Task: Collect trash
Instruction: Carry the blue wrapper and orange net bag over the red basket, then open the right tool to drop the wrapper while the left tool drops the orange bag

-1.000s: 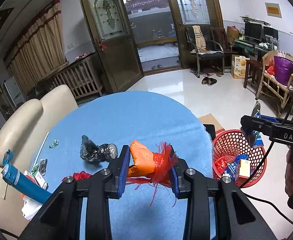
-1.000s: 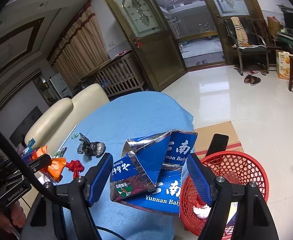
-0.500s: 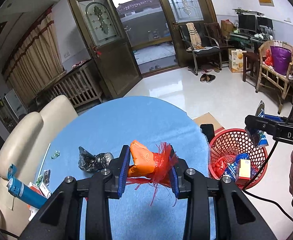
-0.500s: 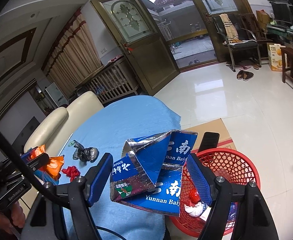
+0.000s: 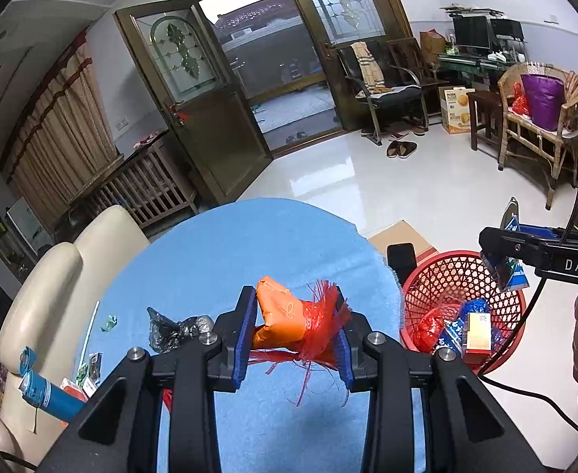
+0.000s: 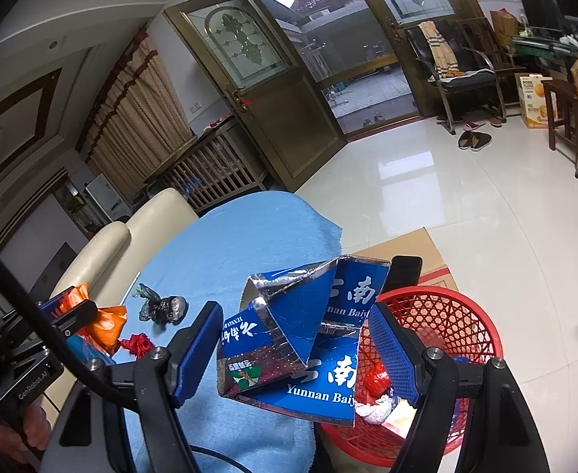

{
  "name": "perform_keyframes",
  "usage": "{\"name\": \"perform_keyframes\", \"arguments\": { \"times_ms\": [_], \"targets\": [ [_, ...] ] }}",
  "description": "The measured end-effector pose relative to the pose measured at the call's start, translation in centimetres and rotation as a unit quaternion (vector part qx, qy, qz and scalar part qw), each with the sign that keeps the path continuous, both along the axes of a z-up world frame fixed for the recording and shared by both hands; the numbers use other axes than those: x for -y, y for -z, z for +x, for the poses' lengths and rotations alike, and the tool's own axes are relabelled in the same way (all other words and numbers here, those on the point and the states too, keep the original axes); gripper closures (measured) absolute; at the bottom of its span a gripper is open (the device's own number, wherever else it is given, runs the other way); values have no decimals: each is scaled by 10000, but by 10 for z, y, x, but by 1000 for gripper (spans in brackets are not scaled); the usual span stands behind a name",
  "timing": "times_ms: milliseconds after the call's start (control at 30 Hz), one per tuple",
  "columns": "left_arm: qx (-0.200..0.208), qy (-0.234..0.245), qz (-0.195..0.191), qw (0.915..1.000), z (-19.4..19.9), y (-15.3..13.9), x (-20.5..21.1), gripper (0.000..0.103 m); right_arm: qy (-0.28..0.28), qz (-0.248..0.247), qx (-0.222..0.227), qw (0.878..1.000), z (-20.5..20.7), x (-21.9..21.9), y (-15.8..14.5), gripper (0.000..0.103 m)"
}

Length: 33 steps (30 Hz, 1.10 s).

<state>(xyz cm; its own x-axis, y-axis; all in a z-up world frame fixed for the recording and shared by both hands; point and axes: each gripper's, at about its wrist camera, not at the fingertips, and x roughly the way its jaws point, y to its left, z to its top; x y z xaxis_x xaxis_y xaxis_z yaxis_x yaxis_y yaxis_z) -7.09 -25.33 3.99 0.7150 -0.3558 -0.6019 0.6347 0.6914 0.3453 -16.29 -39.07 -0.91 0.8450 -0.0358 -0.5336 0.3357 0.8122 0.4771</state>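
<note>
Table (image 5: 218, 260): round, under a light blue cloth; the landmark for all that follows.
Sofa (image 5: 72, 276): cream, against the table's far-left edge as the left wrist view shows it.
Red basket (image 6: 446, 315): mesh waste basket on the floor just off the table's right edge; wrappers and a small carton lie inside.
Cardboard sheet (image 6: 407, 244): flat on the floor behind the basket, near the table's right edge.
Right hand-held gripper (image 6: 293, 351): jaws set wide, pads pressing both sides of the blue carton, hanging over the table's right edge next to the basket.
Blue carton (image 6: 308, 339): torn, flattened, silver-lined, printed "Yunnan Bai"; clamped in the right hand-held gripper, partly over the table edge and partly over the basket rim.
Left hand-held gripper (image 5: 295, 333): jaws narrow, closed on the orange packet, above the near part of the table.
Orange packet (image 5: 285, 315): puffy, with red fringed netting on its right side; held clear of the table cloth.
Blue tube (image 5: 48, 394): at the table's near-left edge.
Black crumpled bag (image 6: 163, 307): lying on the table, left of centre.
Red scrap (image 6: 137, 343): on the table, just nearer than the black bag.
Green wrapper (image 5: 109, 321): tiny, on the table near its left edge.
</note>
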Motion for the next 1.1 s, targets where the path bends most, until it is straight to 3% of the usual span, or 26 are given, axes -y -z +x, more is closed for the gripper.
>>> {"name": "perform_keyframes", "arguments": {
  "times_ms": [1100],
  "targets": [
    [-88,510,335,9981,-12,17,60,66,484,453,5,9978,-30,39,19,24]
  ]
}}
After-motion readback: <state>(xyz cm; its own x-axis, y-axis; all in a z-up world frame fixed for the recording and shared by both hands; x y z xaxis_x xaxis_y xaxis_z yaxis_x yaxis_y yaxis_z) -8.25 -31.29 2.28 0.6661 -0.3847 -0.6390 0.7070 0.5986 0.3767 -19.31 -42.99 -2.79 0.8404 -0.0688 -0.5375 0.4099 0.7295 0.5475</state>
